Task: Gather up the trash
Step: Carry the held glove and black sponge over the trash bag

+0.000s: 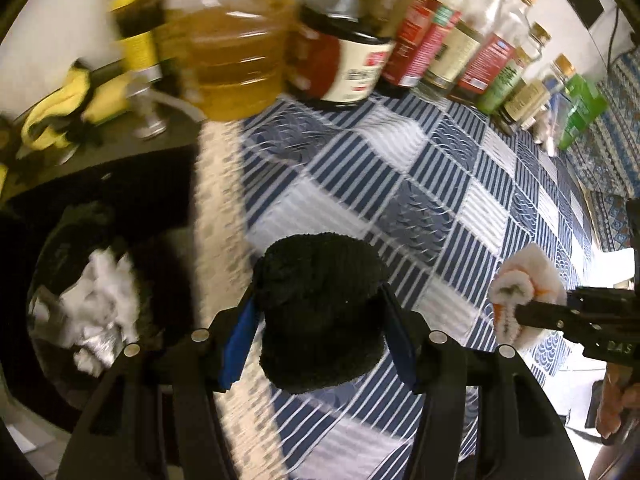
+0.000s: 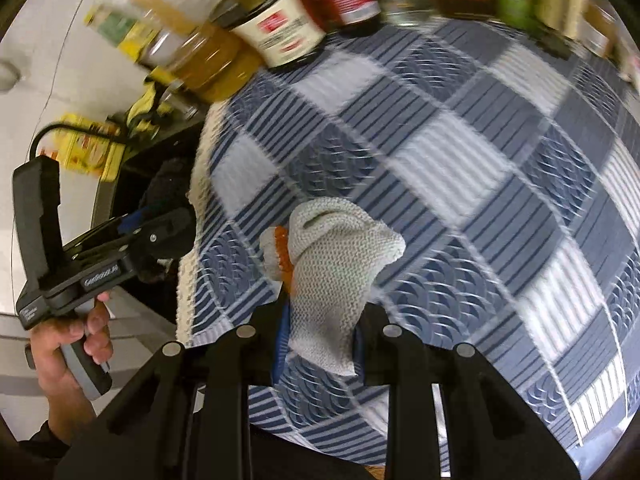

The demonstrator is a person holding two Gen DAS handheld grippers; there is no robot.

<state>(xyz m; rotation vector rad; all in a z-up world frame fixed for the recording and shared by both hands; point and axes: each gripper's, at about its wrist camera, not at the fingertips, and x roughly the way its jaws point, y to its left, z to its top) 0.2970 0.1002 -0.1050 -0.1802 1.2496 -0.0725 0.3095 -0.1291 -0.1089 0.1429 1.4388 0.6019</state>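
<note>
Black fuzzy ball: the left gripper (image 1: 320, 332) squeezes the black fuzzy ball (image 1: 320, 312) between its blue pads. It hangs in the air over the edge of the table, close to the bin.
White knit cloth: the right gripper (image 2: 320, 328) pinches the white knit cloth (image 2: 336, 276), which has an orange edge. It hangs over the blue and white tablecloth (image 2: 460, 160), further from the bin.
Jaws: both are closed on something. Neither is empty.
Bin: the dark trash bin (image 1: 52, 240) sits down low past the table's left edge. It already has crumpled white paper (image 1: 100, 292) and a shiny scrap in it.
Done: two pieces are picked up, and some trash is in the bin.
Left to do: I think both pieces must go over the bin and be dropped. The black one looks first.
Other things: bottles and jars (image 1: 440, 40) stand in a row at the back. They do not look like trash.
Table: I see no other loose trash on it.
</note>
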